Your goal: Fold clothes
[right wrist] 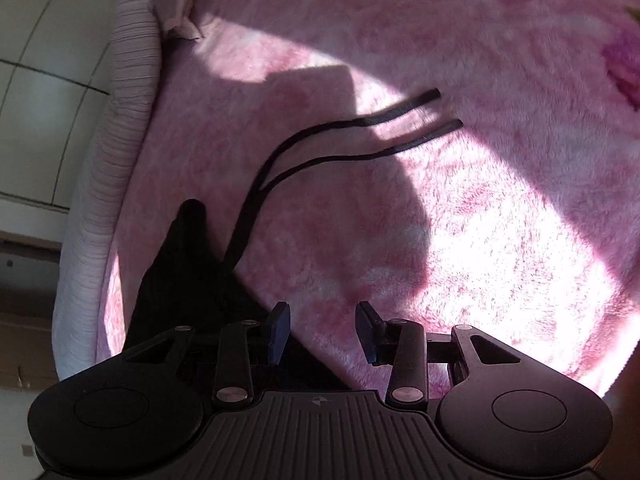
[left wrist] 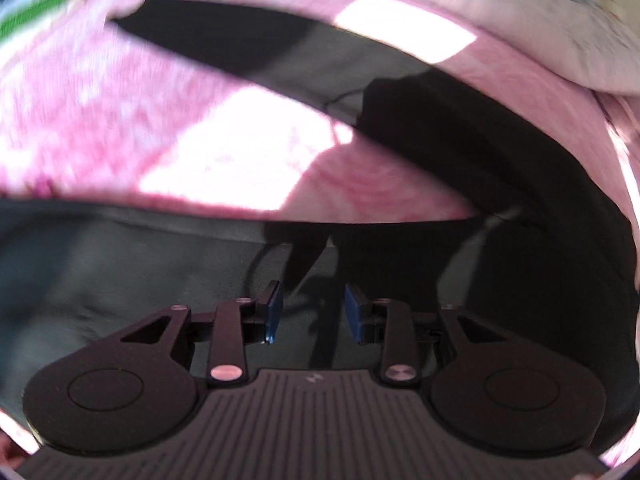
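Left wrist view, left tongs [left wrist: 314, 312] parted above dark garment [left wrist: 120, 264], pink blanket [left wrist: 100, 120]

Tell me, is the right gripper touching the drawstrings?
Apart. The right wrist view shows the right gripper open, with pink blanket between its fingertips and the drawstrings farther ahead.
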`<move>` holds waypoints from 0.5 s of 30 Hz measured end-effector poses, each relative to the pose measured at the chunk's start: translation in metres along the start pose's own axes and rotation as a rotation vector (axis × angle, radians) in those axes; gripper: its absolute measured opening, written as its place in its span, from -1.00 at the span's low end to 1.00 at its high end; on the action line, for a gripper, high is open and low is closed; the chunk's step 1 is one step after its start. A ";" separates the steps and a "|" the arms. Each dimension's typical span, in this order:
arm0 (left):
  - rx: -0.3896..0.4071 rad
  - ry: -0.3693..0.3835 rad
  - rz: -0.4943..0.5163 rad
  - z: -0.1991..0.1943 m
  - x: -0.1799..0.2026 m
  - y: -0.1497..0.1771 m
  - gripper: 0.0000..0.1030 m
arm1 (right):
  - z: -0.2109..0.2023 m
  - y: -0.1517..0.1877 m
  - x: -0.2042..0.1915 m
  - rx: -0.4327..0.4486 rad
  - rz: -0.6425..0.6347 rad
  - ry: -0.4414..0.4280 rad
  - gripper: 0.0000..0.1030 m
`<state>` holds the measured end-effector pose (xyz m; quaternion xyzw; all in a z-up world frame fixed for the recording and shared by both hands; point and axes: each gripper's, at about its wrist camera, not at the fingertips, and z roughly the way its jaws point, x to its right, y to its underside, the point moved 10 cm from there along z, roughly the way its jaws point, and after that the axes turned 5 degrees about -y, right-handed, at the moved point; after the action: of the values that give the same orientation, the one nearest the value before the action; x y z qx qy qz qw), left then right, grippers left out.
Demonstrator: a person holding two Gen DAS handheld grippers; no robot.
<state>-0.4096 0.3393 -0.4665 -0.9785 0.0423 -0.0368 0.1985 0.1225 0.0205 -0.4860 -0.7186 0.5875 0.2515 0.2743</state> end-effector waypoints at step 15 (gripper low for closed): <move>0.059 -0.012 -0.270 0.000 -0.075 -0.075 -0.51 | 0.080 -0.052 -0.037 0.092 0.362 -0.343 -0.22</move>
<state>-0.4789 0.4153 -0.4416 -0.9693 -0.0919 -0.0583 0.2206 0.1633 0.1098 -0.5136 -0.5353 0.6622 0.3879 0.3528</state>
